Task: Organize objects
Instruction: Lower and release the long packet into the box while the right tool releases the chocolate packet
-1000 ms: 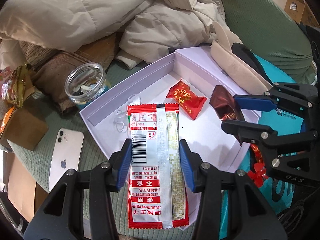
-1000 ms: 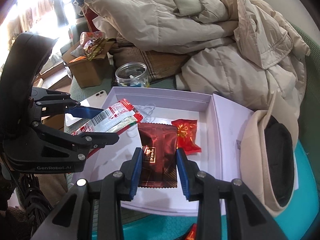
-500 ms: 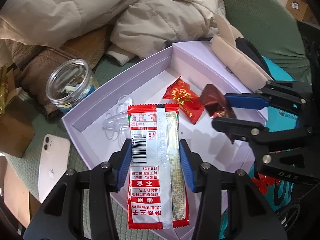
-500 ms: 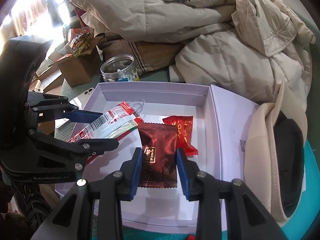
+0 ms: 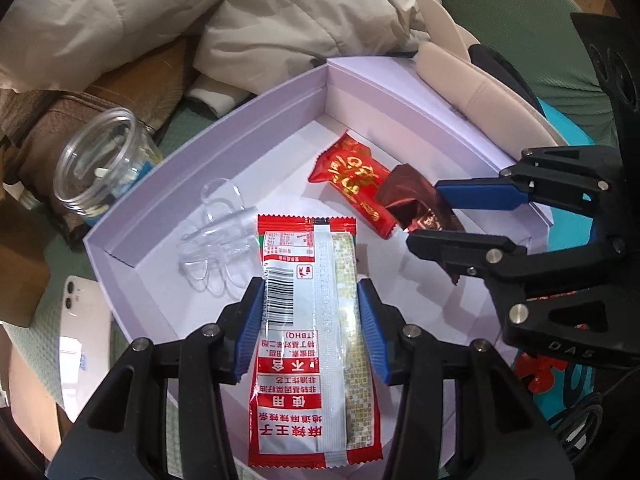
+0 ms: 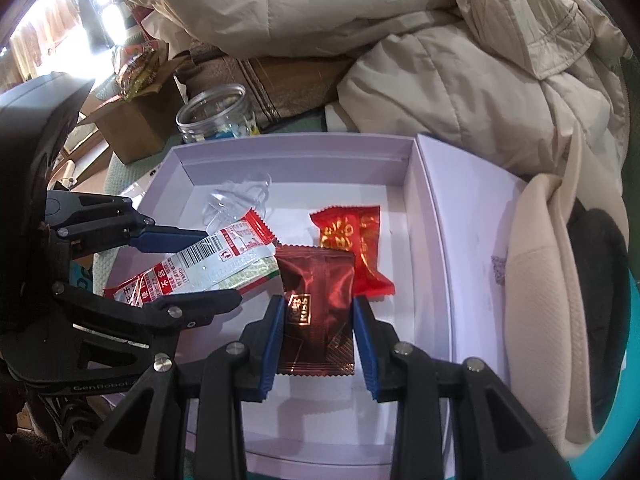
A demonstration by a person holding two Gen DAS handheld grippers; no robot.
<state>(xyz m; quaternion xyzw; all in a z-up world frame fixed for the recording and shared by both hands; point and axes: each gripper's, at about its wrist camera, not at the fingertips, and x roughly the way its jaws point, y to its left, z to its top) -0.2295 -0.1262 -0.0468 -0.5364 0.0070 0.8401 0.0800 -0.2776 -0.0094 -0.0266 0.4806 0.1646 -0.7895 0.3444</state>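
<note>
Left wrist view: L gripper (image 5: 310, 316) clamped on red-white sachet (image 5: 308, 320), held over white box (image 5: 248, 120). In box: red candy (image 5: 352, 176), clear plastic (image 5: 216, 236). Jar (image 5: 100, 160), phone (image 5: 80, 344) beside box.

Right wrist view: R gripper (image 6: 320, 336) narrowly closed on dark red packet (image 6: 316, 304), above box floor, near red candy.
</note>
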